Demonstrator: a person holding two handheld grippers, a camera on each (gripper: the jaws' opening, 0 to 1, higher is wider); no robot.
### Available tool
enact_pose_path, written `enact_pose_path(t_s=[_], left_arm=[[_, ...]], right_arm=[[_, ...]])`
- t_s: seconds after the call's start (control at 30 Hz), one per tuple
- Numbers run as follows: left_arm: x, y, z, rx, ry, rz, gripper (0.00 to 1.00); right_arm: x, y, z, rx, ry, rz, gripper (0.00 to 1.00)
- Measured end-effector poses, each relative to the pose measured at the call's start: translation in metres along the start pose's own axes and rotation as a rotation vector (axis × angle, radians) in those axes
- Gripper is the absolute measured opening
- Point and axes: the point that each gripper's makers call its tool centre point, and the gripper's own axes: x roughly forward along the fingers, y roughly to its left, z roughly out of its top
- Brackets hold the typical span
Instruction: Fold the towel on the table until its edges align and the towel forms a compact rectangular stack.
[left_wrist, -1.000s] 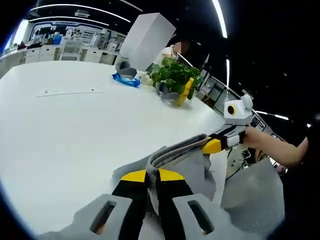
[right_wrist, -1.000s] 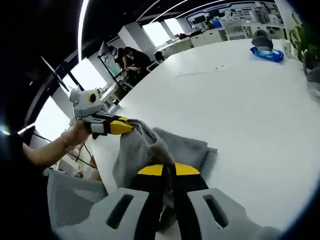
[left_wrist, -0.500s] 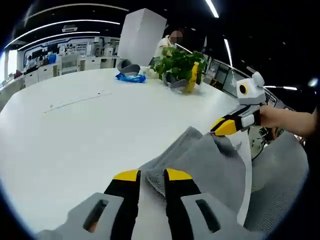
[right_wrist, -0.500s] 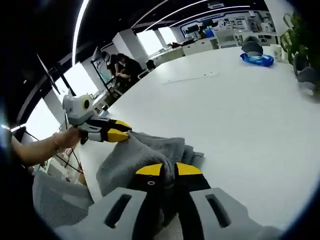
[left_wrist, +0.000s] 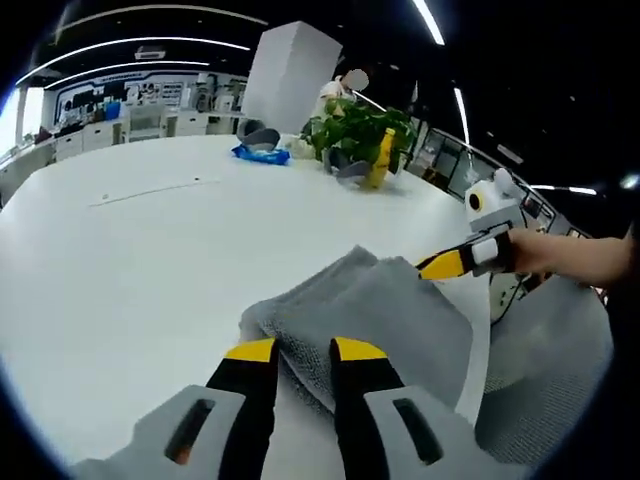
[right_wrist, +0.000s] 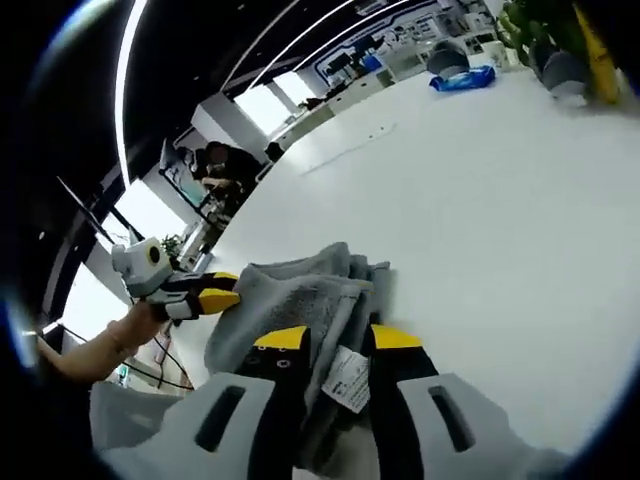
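Grey towel (left_wrist: 385, 310) folded on table (left_wrist: 150, 250) | both grippers' fingers parted

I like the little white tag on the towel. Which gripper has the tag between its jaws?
The right gripper: its open jaws sit either side of the gray towel's white tag. No tag shows at the left gripper.

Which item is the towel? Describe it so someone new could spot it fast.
Start from the big white table and look at its near edge, between the two yellow-tipped grippers. The towel lies there as a folded grey terry bundle with a white label at one end. It is the only cloth on the table; the plant and blue item sit at the far side.
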Motion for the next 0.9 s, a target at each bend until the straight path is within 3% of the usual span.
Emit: enact_pose_path(t_s=[0.1, 0.17, 0.27, 0.37, 0.47, 0.53, 0.6, 0.67, 0.73, 0.83, 0.9], left_arm=[[0.003, 0.002, -0.003, -0.012, 0.008, 0.013, 0.19], [0.002, 0.003, -0.003, -0.008, 0.007, 0.021, 0.15], [-0.001, 0.005, -0.001, 0.005, -0.020, 0.044, 0.07], [-0.006, 0.002, 0.005, -0.008, -0.067, 0.036, 0.05], [-0.011, 0.000, 0.017, -0.072, -0.139, 0.000, 0.05], [-0.015, 0.006, 0.020, -0.136, -0.158, 0.008, 0.05], [-0.018, 0.019, 0.021, -0.218, -0.177, 0.048, 0.05], [-0.018, 0.024, 0.026, -0.367, -0.220, 0.018, 0.05], [-0.015, 0.031, 0.020, -0.432, -0.191, 0.030, 0.05], [-0.006, 0.038, 0.008, -0.324, -0.118, 0.089, 0.05], [-0.002, 0.041, 0.007, -0.268, -0.105, 0.106, 0.05]], right_arm=[[0.005, -0.005, -0.001, 0.010, 0.013, -0.006, 0.14], [0.003, 0.000, 0.003, 0.010, -0.003, 0.014, 0.00], [-0.002, 0.012, 0.015, 0.003, -0.042, 0.059, 0.00], [-0.011, 0.034, 0.026, -0.002, -0.088, 0.173, 0.00], [-0.021, 0.048, 0.038, -0.050, -0.145, 0.233, 0.00], [-0.024, 0.056, 0.045, -0.072, -0.176, 0.254, 0.00], [-0.025, 0.057, 0.054, -0.089, -0.213, 0.245, 0.00], [-0.020, 0.057, 0.059, -0.088, -0.221, 0.246, 0.00], [-0.011, 0.051, 0.062, -0.093, -0.212, 0.214, 0.00], [0.012, 0.035, 0.061, -0.159, -0.166, 0.135, 0.00], [0.025, 0.020, 0.058, -0.161, -0.128, 0.075, 0.00]])
